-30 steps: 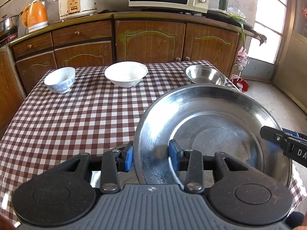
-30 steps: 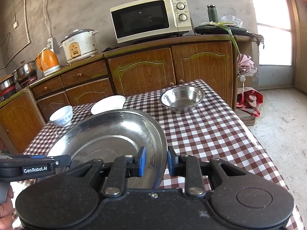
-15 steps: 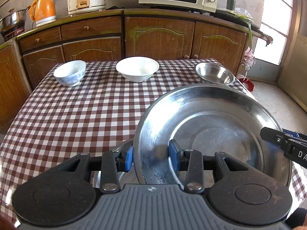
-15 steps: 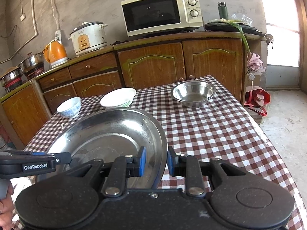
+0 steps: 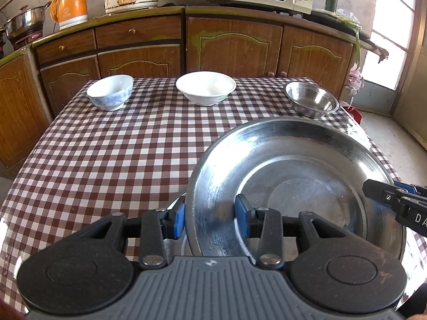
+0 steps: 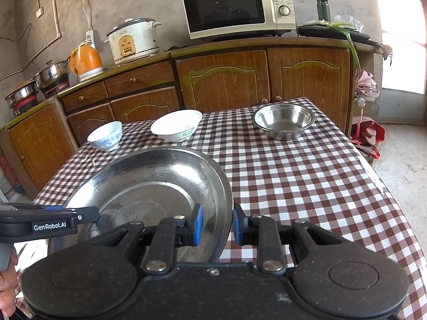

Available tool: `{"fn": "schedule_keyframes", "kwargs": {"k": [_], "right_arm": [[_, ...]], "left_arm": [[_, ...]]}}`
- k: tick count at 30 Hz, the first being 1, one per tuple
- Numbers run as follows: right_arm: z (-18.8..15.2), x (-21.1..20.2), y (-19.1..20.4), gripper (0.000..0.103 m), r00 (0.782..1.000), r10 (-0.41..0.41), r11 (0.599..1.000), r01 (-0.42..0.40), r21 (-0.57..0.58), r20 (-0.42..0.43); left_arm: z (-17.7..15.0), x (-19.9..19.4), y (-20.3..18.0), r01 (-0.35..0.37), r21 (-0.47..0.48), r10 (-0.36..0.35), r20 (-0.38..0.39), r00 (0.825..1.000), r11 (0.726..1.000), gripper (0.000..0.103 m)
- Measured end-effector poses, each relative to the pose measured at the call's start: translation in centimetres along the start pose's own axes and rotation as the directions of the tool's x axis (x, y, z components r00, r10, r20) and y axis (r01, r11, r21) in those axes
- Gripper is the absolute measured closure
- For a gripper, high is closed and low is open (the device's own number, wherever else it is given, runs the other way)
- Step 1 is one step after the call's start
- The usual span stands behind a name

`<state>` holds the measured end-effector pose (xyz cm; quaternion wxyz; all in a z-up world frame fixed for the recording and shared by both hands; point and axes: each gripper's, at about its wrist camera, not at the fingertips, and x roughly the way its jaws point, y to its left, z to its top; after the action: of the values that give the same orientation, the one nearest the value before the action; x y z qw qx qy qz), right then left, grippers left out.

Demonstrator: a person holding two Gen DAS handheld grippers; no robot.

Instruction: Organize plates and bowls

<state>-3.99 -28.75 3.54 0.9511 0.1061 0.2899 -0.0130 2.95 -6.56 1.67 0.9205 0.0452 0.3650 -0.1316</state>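
A large steel plate (image 5: 293,176) is held above the checked table between both grippers. My left gripper (image 5: 210,220) is shut on the plate's left rim. My right gripper (image 6: 217,226) is shut on the right rim of the same plate (image 6: 149,184). At the far side of the table stand a small blue-patterned bowl (image 5: 110,92), a wide white bowl (image 5: 206,87) and a steel bowl (image 5: 311,102). They also show in the right wrist view: the small blue-patterned bowl (image 6: 105,135), the white bowl (image 6: 176,124), the steel bowl (image 6: 283,120).
The table with its red-and-white checked cloth (image 5: 106,160) fills the middle. Behind it runs a wooden cabinet (image 6: 226,80) with a microwave (image 6: 237,8), a rice cooker (image 6: 133,40) and an orange kettle (image 6: 86,60). The table's right edge drops to a concrete floor (image 6: 400,165).
Both grippers and the plate have risen and pulled back a little; the three bowls sit farther off and lower in view. The grip on the plate is unchanged.
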Motion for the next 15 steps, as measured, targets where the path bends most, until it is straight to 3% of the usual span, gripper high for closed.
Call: {"fn": "schedule_keyframes", "kwargs": {"k": [15], "right_arm": [[-0.9,0.9,1.2,0.073,0.999,0.014,1.000,-0.015,-0.020,-0.040]], "left_arm": [[-0.8,0.5,1.1,-0.016,-0.010,0.016,-0.028,0.999,1.000,0.063]]}}
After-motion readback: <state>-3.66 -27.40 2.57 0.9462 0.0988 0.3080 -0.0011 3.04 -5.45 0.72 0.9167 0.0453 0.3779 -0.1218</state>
